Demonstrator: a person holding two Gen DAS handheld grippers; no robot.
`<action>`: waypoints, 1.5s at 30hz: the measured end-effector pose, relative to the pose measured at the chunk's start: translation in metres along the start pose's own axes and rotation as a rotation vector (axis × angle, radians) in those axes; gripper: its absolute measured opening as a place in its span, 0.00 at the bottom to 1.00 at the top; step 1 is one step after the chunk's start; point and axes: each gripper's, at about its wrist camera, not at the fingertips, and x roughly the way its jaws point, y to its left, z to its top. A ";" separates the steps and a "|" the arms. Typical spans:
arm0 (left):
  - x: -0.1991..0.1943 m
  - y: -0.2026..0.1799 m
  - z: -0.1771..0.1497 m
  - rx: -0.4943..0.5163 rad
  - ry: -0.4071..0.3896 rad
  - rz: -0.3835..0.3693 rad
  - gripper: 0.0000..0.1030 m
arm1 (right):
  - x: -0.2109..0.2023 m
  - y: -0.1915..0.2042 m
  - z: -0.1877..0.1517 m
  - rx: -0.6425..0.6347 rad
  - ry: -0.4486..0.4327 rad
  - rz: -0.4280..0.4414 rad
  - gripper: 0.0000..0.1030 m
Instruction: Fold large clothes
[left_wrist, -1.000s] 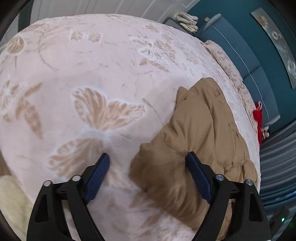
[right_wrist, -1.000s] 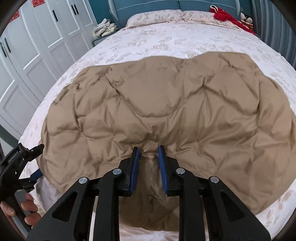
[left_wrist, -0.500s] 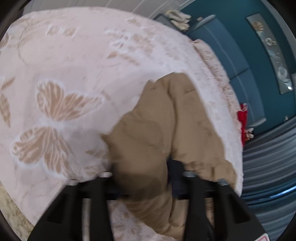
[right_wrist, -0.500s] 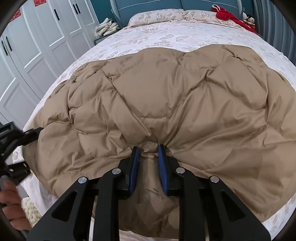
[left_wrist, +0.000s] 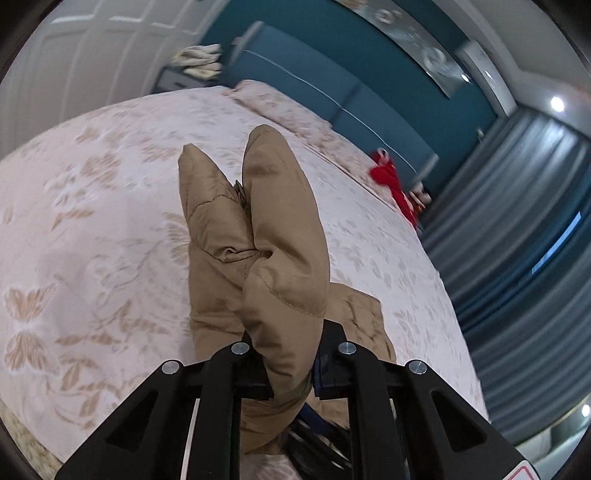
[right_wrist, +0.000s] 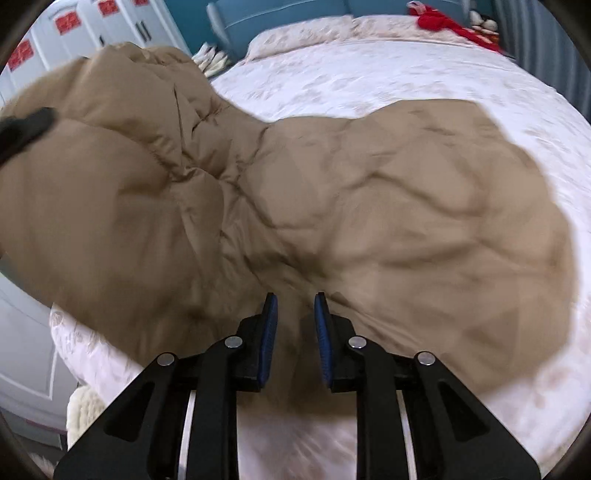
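Note:
A tan quilted puffer jacket (right_wrist: 388, 206) lies on the bed; its left part is raised in a big fold (right_wrist: 122, 155). My left gripper (left_wrist: 284, 358) is shut on a bunched end of the jacket (left_wrist: 269, 236), which stands up between the fingers above the bed. My right gripper (right_wrist: 294, 317) is shut on the jacket's near edge, fabric pinched between the blue pads (right_wrist: 269, 332). The left gripper also shows as a dark shape at the left edge of the right wrist view (right_wrist: 26, 125).
The bed (left_wrist: 92, 229) has a pale cover with a butterfly print. A pillow (right_wrist: 299, 33) and red cloth (right_wrist: 443, 20) lie at the head end. White wardrobes (right_wrist: 74, 26) stand left, grey curtains (left_wrist: 517, 229) right. A cream rug (right_wrist: 85, 410) lies by the bed.
My left gripper closed on the jacket's left end and lifted it off the bed. The jacket's left side rose and folded towards the right. My right gripper kept its grip.

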 end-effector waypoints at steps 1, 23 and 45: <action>0.001 -0.006 0.000 0.019 0.003 0.003 0.10 | -0.007 -0.013 -0.006 0.032 0.002 -0.012 0.20; 0.121 -0.131 -0.104 0.296 0.385 -0.069 0.09 | -0.098 -0.181 -0.028 0.288 0.027 0.017 0.07; 0.119 -0.164 -0.150 0.371 0.480 0.044 0.30 | -0.163 -0.211 -0.030 0.312 -0.064 -0.021 0.20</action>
